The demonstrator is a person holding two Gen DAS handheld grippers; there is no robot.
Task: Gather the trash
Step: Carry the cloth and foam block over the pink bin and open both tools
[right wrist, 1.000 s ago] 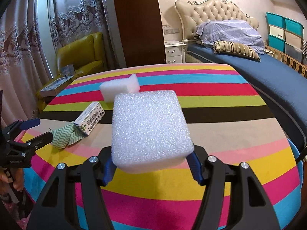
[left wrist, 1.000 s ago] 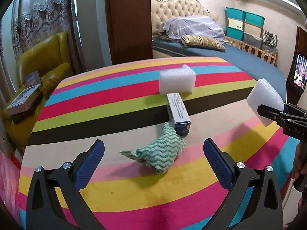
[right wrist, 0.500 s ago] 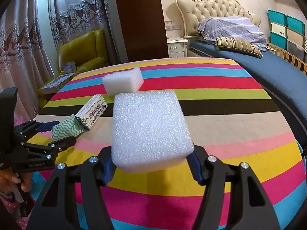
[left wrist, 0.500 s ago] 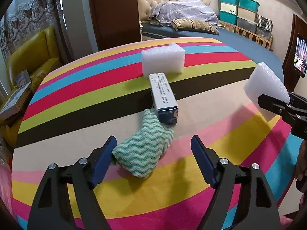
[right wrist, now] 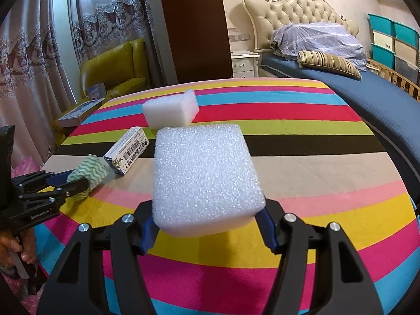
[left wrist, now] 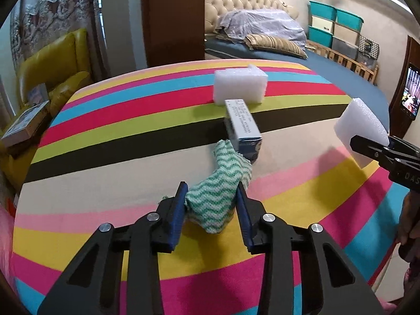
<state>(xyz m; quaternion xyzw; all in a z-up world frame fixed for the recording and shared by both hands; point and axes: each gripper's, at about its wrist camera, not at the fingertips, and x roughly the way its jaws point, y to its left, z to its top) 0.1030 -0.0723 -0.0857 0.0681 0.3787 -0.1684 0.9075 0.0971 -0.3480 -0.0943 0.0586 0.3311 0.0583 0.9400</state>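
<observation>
My left gripper (left wrist: 212, 197) is shut on a green-and-white zigzag cloth (left wrist: 219, 197) that lies on the striped table (left wrist: 105, 157); it also shows in the right wrist view (right wrist: 88, 174). A small blue-and-white carton (left wrist: 242, 128) lies just beyond the cloth, touching it. A white foam block (left wrist: 240, 86) sits behind the carton. My right gripper (right wrist: 206, 225) is shut on a second white foam block (right wrist: 204, 181) and holds it above the table's right side; that block also shows in the left wrist view (left wrist: 361, 128).
A yellow armchair (left wrist: 52, 65) with boxes stands left of the table. A bed (right wrist: 341, 78) with pillows lies behind and to the right. Stacked storage bins (left wrist: 336, 26) stand at the far right wall. A pink bag (right wrist: 23, 165) is at the left edge.
My left gripper moved forward over the cloth and closed on it. My right gripper has kept hold of its foam block, almost still.
</observation>
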